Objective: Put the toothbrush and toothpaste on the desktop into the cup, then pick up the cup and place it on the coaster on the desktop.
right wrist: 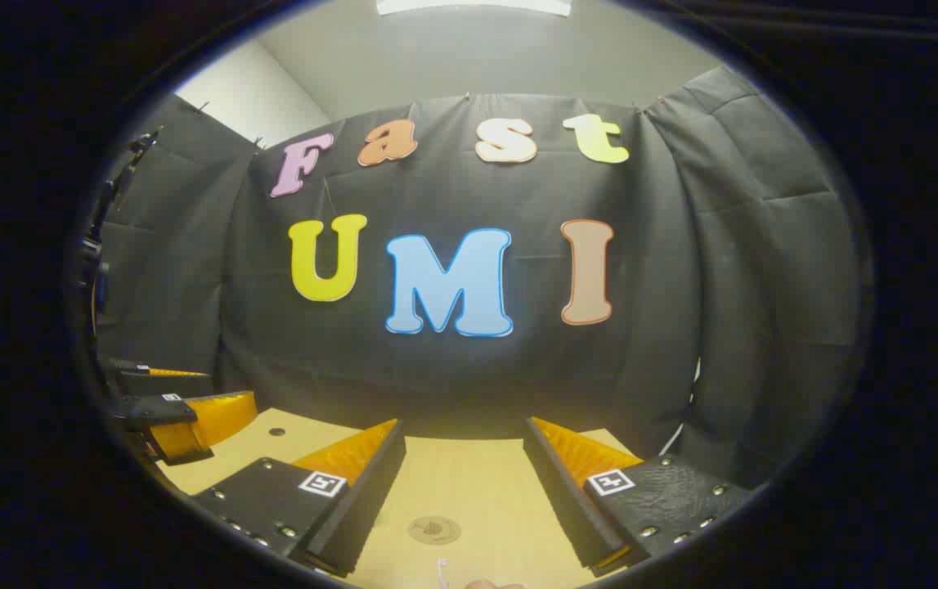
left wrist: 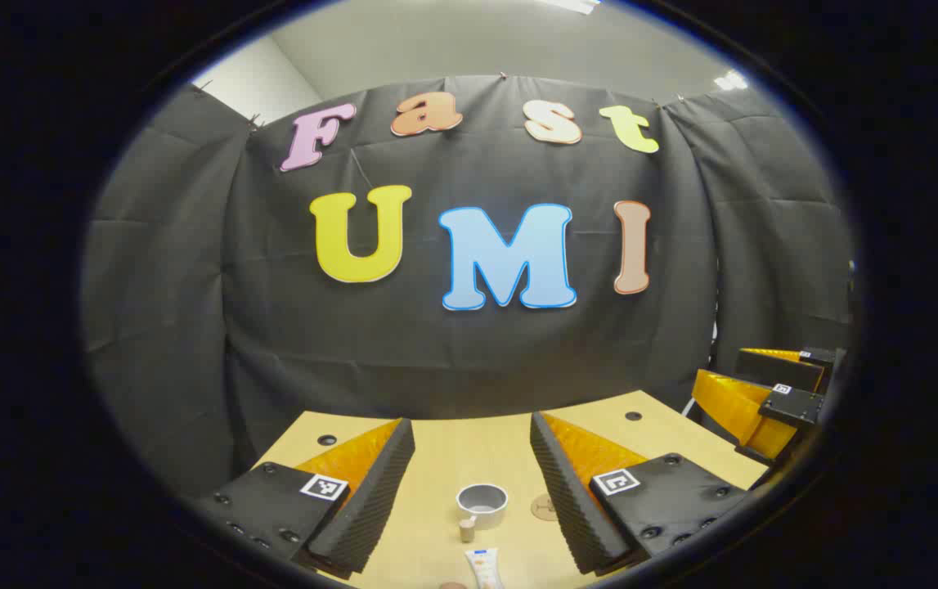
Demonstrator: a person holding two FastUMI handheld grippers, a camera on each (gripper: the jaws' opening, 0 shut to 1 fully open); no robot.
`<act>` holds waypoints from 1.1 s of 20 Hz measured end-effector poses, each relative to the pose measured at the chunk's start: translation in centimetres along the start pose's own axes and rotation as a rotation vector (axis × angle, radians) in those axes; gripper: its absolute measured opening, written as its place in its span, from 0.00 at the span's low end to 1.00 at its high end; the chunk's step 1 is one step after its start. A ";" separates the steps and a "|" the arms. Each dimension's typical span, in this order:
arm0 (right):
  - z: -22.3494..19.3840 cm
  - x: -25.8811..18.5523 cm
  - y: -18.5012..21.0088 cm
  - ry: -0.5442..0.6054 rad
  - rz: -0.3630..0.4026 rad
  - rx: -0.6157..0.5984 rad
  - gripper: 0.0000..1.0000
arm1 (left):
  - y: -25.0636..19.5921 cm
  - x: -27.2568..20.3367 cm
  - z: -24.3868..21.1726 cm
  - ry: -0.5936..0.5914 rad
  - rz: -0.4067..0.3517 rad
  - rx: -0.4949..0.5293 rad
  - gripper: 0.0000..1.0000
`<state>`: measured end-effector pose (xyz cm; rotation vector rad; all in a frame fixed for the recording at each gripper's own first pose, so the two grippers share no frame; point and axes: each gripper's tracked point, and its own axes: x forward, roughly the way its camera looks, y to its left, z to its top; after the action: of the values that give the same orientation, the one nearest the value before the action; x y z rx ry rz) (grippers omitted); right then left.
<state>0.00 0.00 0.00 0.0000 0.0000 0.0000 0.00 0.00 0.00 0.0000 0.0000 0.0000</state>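
On the tabletop (left wrist: 469,454): a pale wooden surface with small dark round holes near its far edge, seen below both cameras against the black cloth wall.
Left hand-held gripper (left wrist: 473,442): held above the tabletop with its two fingers spread wide apart, nothing between them; the cup and the toothpaste show in the gap, lower down on the wood.
Right hand-held gripper (right wrist: 464,450): also raised over the tabletop, fingers spread wide and holding nothing; in the left gripper view it appears far off at the right edge (left wrist: 763,393), well apart from the cup.
Cup (left wrist: 482,504): a small grey cup standing upright on the tabletop, its mouth open upward, empty as far as can be seen.
Toothpaste (left wrist: 483,567): a white tube lying flat on the wood, nearer the camera than the cup and just beside it, its end cut off by the lower edge of the view.
Small brown piece (left wrist: 467,528): a short stubby thing standing just in front of the cup on its left; too small to say what it is.
Coaster (left wrist: 545,507): a flat round brown disc lying on the tabletop just to the right of the cup, partly hidden by the left gripper's finger; in the right gripper view it lies between the spread fingers (right wrist: 433,529).
Toothbrush (right wrist: 441,570): a thin white sliver at the bottom of the right gripper view, near the coaster, lying on the wood; mostly cut off.
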 end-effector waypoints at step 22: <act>-9.4 1.7 1.4 0.305 0.027 0.028 0.92 | -0.8 2.5 -11.7 0.290 -0.047 -0.024 0.94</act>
<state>1.69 1.37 -9.40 0.0282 0.3052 0.0267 2.49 -0.76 -11.67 -0.0243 0.2904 -0.0473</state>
